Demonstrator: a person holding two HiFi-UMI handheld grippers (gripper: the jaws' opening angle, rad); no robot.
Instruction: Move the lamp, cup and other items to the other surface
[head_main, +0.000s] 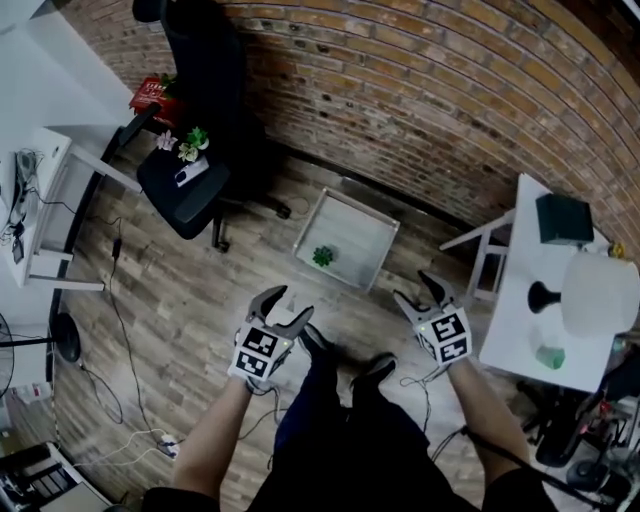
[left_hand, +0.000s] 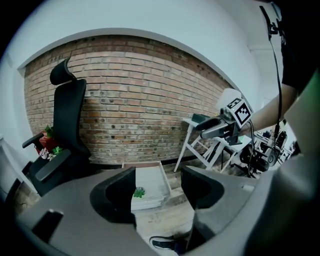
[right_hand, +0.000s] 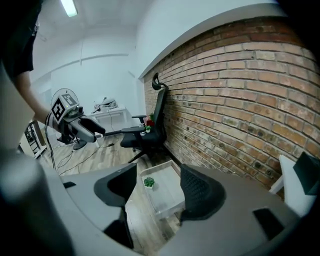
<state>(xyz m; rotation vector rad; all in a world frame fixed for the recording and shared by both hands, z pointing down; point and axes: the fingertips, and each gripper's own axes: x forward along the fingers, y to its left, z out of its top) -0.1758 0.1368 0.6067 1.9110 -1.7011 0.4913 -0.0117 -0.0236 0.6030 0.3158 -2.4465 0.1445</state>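
Note:
A lamp with a white shade (head_main: 600, 295) and black base stands on the white table (head_main: 515, 330) at the right, beside a green cup (head_main: 549, 355) and a dark box (head_main: 563, 218). A low white tray-like surface (head_main: 362, 232) lies on the floor by the brick wall with a small green plant (head_main: 322, 257) on it. My left gripper (head_main: 285, 305) and right gripper (head_main: 415, 290) hover open and empty above the floor, short of it. The left gripper view (left_hand: 157, 192) and right gripper view (right_hand: 152, 192) both frame the plant (left_hand: 138, 192) (right_hand: 149, 182) between bare jaws.
A black office chair (head_main: 190, 180) at the upper left carries small plants and a card on its seat. A white desk (head_main: 45, 200) stands at the far left, with cables across the wooden floor (head_main: 130, 340). The brick wall (head_main: 420, 90) runs behind. My shoes (head_main: 345, 360) are just below the grippers.

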